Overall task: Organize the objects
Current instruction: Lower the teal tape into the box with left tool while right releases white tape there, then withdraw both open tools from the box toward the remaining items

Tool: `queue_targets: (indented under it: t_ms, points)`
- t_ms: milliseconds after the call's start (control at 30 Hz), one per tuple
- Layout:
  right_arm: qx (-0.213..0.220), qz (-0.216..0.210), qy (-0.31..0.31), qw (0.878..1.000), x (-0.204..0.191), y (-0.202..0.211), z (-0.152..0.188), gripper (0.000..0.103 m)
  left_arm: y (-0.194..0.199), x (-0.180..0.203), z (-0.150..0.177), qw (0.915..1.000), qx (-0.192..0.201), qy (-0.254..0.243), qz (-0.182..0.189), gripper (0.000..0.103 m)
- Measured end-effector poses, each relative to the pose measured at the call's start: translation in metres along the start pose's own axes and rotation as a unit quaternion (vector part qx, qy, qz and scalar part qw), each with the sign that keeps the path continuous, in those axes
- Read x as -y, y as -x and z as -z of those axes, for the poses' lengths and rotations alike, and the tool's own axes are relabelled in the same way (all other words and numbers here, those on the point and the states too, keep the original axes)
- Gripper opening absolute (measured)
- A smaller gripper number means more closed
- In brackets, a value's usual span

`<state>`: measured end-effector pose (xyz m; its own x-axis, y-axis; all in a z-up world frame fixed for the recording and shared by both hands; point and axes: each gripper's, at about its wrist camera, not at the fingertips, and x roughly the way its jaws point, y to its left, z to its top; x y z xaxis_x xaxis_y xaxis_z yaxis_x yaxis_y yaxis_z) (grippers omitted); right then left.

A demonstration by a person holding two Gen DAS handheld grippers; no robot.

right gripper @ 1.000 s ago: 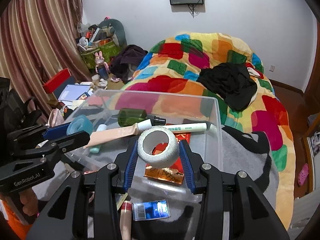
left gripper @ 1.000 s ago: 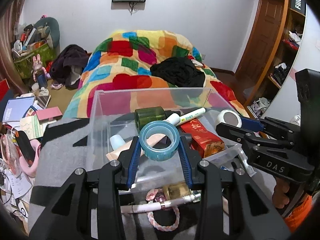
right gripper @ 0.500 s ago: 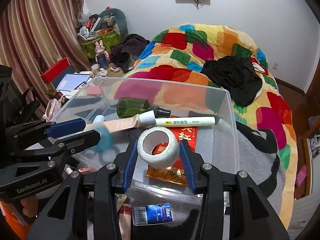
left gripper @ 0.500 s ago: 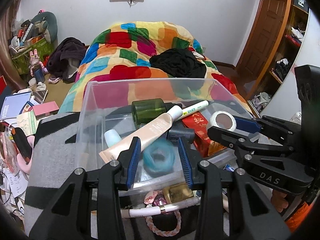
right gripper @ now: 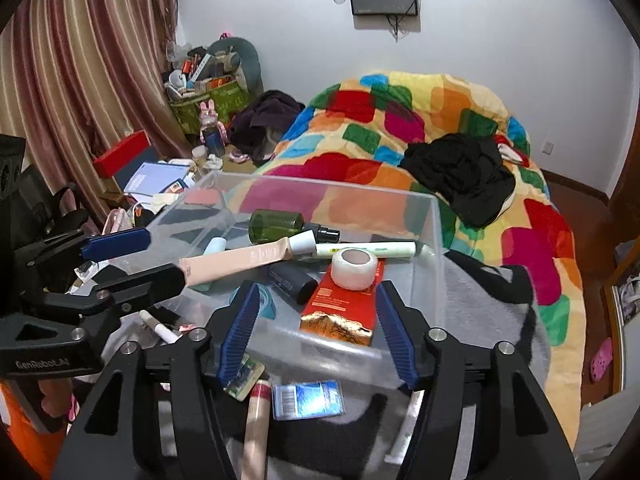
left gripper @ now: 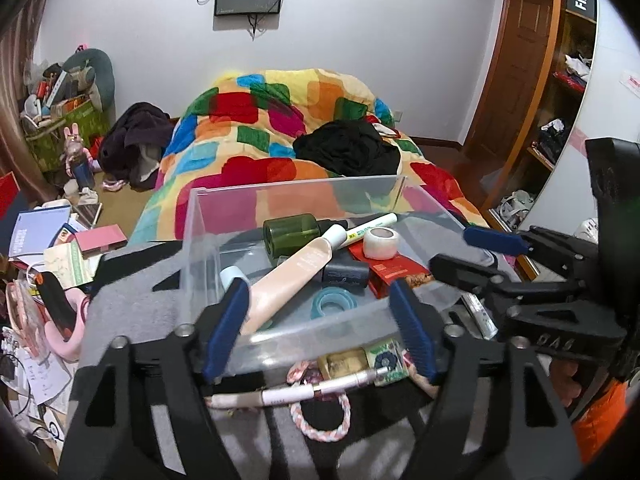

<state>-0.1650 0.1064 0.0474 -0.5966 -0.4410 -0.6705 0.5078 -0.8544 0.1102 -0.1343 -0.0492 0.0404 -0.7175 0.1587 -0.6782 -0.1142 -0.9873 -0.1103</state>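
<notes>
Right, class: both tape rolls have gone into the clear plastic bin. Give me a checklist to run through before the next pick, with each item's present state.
1. Blue tape roll lies inside the clear plastic bin: ok.
2. White tape roll rests on the red box in the bin: ok.
3. Left gripper jaws opening, nothing between them: ok.
4. Right gripper jaws opening, clear of the white roll: ok.
5. Items left outside the bin, such as the blue barcoded packet: not ok.
6. Pink braided ring reachable without snagging: cannot tell.

Teal tape roll (left gripper: 334, 301); white tape roll (right gripper: 355, 264); red packet (right gripper: 344, 304); multicoloured quilt (left gripper: 260, 136).
</notes>
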Motion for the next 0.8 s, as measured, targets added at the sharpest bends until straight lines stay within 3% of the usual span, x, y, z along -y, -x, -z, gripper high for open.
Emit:
queue_targets:
  t_ms: [167, 333, 667, 800]
  points:
    - [0.019, 0.025, 0.006, 1.0, 0.006, 0.018, 0.008, 0.067, 0.013, -0.001, 0.014, 0.9997, 0.005, -0.015, -0.019, 0.086]
    - [0.017, 0.049, 0.009, 0.999, 0.018, 0.03, 0.024, 0.071, 0.011, -0.007, 0.035, 0.999, -0.02, -0.029, -0.027, 0.088]
    - [-0.052, 0.072, 0.008, 0.996, 0.046, 0.012, 0.059, 0.072, -0.02, -0.025, 0.062, 0.9913, -0.093, -0.084, -0.04, 0.088]
    - [-0.077, 0.061, 0.001, 0.995, 0.053, 0.001, 0.067, 0.072, -0.037, -0.03, 0.062, 0.9862, -0.128, -0.103, -0.018, 0.088]
